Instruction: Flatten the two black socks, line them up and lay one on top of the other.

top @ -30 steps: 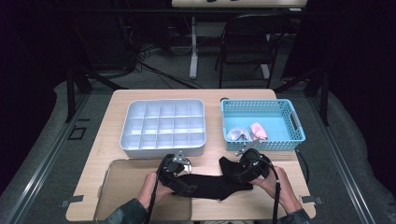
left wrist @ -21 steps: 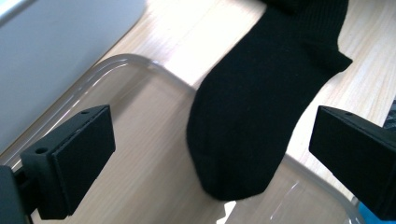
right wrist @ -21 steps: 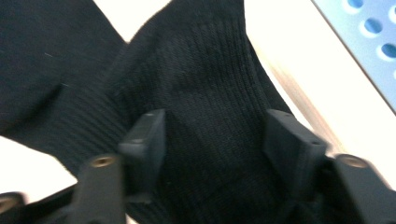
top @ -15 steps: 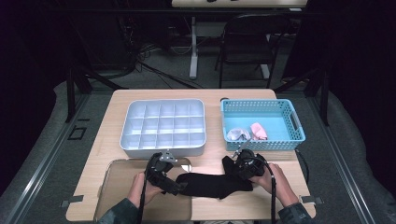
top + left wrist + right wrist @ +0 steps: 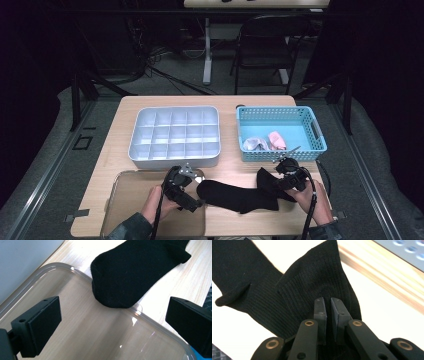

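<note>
A black sock [image 5: 240, 196] lies flat along the table's front, its toe [image 5: 120, 277] overlapping the rim of a clear plastic tray [image 5: 82, 277]. My left gripper [image 5: 117, 322] hovers over that tray [image 5: 125, 200] with its jaws wide open. Nothing is between them, and the toe lies just beyond the pads. In the high view the left gripper [image 5: 187, 192] sits just left of the toe. My right gripper [image 5: 328, 305] has just been closing and is pinched on a raised fold of the sock [image 5: 312, 290]. From above, the right gripper [image 5: 280, 179] is at the sock's right end.
A grey compartment organiser [image 5: 175, 137] stands at the back left. A blue basket [image 5: 315, 135] at the back right holds a pink item [image 5: 276, 140] and a pale grey one [image 5: 255, 144]. A folding chair [image 5: 265, 45] stands beyond the table.
The right gripper has shut on the sock's end and shifted right, and the sock now lies longer and straighter. The left gripper has dropped slightly toward the front edge.
</note>
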`<state>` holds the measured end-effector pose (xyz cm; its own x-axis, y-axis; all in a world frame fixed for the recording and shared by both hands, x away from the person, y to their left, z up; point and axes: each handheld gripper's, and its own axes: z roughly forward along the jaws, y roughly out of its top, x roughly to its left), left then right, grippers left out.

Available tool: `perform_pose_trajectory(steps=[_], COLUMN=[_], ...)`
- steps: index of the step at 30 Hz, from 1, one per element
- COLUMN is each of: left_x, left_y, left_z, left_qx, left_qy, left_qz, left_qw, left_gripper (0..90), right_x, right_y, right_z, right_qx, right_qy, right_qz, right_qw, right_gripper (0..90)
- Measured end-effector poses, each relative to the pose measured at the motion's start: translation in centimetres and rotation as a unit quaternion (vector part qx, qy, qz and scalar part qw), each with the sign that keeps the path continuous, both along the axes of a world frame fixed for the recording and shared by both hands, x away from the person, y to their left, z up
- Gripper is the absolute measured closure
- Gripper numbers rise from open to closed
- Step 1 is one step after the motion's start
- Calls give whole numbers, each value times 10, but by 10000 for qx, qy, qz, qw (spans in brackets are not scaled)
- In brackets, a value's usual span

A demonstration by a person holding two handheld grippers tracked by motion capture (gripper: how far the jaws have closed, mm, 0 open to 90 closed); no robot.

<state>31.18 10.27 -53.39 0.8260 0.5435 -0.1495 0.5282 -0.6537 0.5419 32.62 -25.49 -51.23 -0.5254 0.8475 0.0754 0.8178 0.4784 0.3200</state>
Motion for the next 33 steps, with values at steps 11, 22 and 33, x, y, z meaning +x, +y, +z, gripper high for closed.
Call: perform_pose_trajectory(steps=[11,22,33], left_x=[2,1,1], left_y=[1,-1,-3], left_z=[0,0,2], left_qx=[35,8,-77], left_qy=[-2,26,47], left_qz=[-12,-18,-59], left_qw=[10000,10000,9999], left_gripper=[4,4,4], right_x=[-5,-3,-7], right_y=[18,34,24], right_z=[-7,-23,23], right_qx=[-551,-965,449], right_qy=[76,39,0], right_qz=[798,1039,34], right_qw=[9953,9899,9990], right_gripper=[530,735,860])
